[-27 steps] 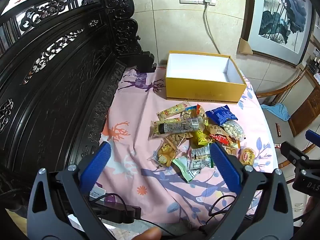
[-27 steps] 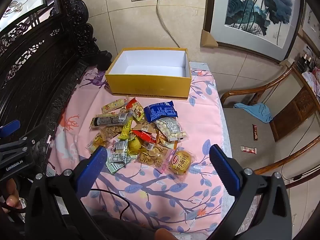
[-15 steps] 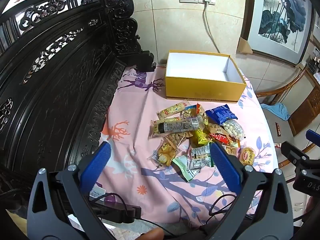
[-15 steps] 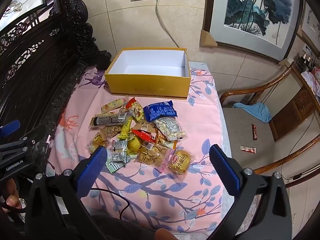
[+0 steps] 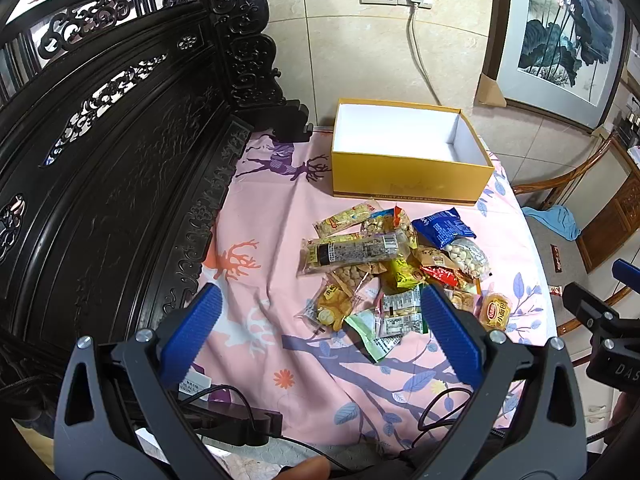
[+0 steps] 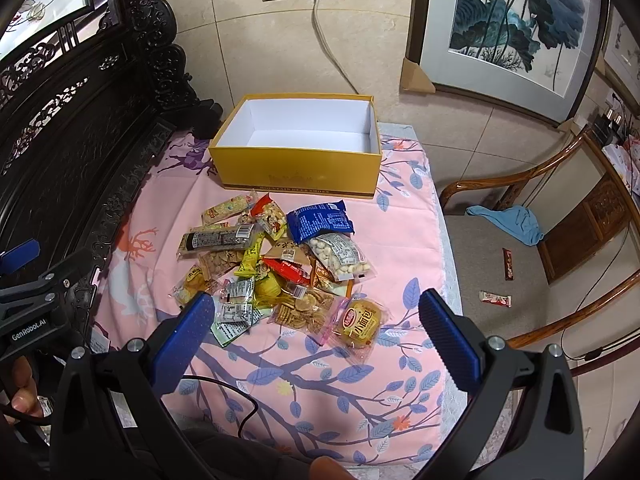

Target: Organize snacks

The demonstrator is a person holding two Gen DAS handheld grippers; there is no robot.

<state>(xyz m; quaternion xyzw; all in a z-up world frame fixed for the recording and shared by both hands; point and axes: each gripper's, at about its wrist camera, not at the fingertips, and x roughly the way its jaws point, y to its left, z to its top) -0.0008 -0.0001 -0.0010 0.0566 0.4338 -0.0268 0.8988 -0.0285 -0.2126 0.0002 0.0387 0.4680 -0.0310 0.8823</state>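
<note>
Left wrist view shows the left gripper (image 5: 318, 322) raised above the near edge of the surface (image 5: 272, 216), its jaws spread wide and holding nothing; the right wrist view shows the right gripper (image 6: 316, 320) in the same condition, jaws released and empty, hanging over the near right portion of the pink printed cloth (image 6: 404, 216). Both tools are well apart from the goods, a stance judged to be a survey position before any first pick. The snack pile (image 5: 394, 264) lies in a loose overlapping heap at the middle of the cloth, just in front of the yellow box (image 5: 408, 182), which stands open with a bare white interior at the far edge, near the wall. Nothing has yet gone into it, so the task is judged to be at its start. The box's open top and its place directly behind the heap suit short transfers from either side. A round yellow bun packet (image 6: 360, 322) sits at the near right fringe of the heap, free of overlap and closest to the right gripper, and is judged the easiest first item. The long dark-labelled bar (image 5: 356, 250) rests on top of other packets on the left side, within the left gripper's approach. Two small wrappers (image 6: 495, 299) lie on the chair seat (image 6: 480, 256) off the surface, apart from the heap. Thin crinkled film packets may slip or drag neighbours when gripped.
</note>
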